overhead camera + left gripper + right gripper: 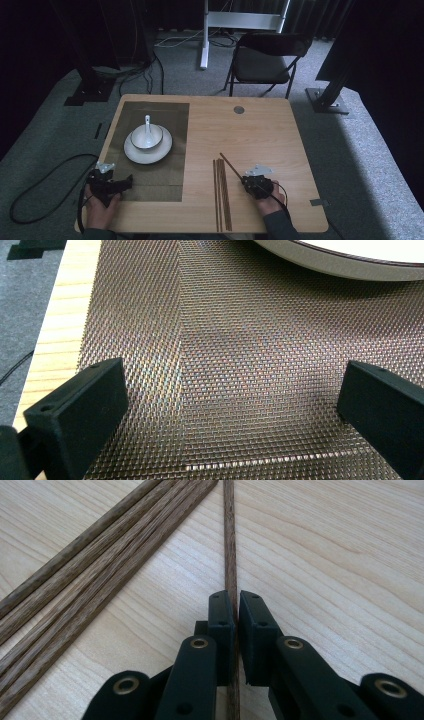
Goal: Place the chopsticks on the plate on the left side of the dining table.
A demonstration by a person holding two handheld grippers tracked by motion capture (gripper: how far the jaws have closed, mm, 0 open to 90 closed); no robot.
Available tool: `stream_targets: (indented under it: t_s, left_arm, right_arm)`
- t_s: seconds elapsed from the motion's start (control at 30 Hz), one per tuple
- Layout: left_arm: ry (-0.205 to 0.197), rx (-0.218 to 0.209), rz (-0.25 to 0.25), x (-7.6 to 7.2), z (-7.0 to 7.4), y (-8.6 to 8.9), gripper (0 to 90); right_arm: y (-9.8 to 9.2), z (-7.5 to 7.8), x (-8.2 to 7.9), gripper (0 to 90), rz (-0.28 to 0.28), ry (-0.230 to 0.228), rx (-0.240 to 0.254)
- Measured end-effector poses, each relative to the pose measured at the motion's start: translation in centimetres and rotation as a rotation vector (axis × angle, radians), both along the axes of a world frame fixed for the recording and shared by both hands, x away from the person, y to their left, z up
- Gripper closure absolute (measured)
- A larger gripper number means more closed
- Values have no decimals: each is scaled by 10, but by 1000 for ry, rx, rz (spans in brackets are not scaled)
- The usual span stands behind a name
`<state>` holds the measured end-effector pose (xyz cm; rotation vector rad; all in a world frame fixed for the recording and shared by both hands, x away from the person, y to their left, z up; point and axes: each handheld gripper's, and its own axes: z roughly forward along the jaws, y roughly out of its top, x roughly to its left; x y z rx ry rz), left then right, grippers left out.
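My right gripper (235,600) is shut on a single wooden chopstick (230,540) that runs away from the jaws along the table. In the high view the same chopstick (231,166) slants up-left from my right gripper (248,179). Several more chopsticks (222,195) lie side by side just left of it, and they show as a bundle of chopsticks (100,565) in the right gripper view. My left gripper (125,182) rests open over a woven brown placemat (225,365), jaws wide apart with nothing between them (235,405).
A white plate (131,151) carries a white bowl (155,140) with a spoon (147,122) in it, on the placemat (160,180) at the table's left. The plate's rim (340,265) lies ahead of the left gripper. A black chair (265,60) stands beyond the table.
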<state>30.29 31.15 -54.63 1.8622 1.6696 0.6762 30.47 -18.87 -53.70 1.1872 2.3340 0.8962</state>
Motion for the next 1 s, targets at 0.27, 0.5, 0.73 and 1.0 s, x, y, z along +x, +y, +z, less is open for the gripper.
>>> stream_targets:
  t_s: [0.27,0.5,0.73,1.0]
  left_arm:
    - [0,0,0,0,0,0,2]
    - [0,0,0,0,0,0,2]
    - [0,0,0,0,0,0,1]
    - [0,0,0,0,0,0,1]
  right_arm:
    - [-2,5,-2,848,-12,-37,10]
    - [-3,8,-1,848,-8,-55,12]
    - [-3,12,-2,848,-11,-70,12]
    - [-1,17,-3,848,-9,-88,19]
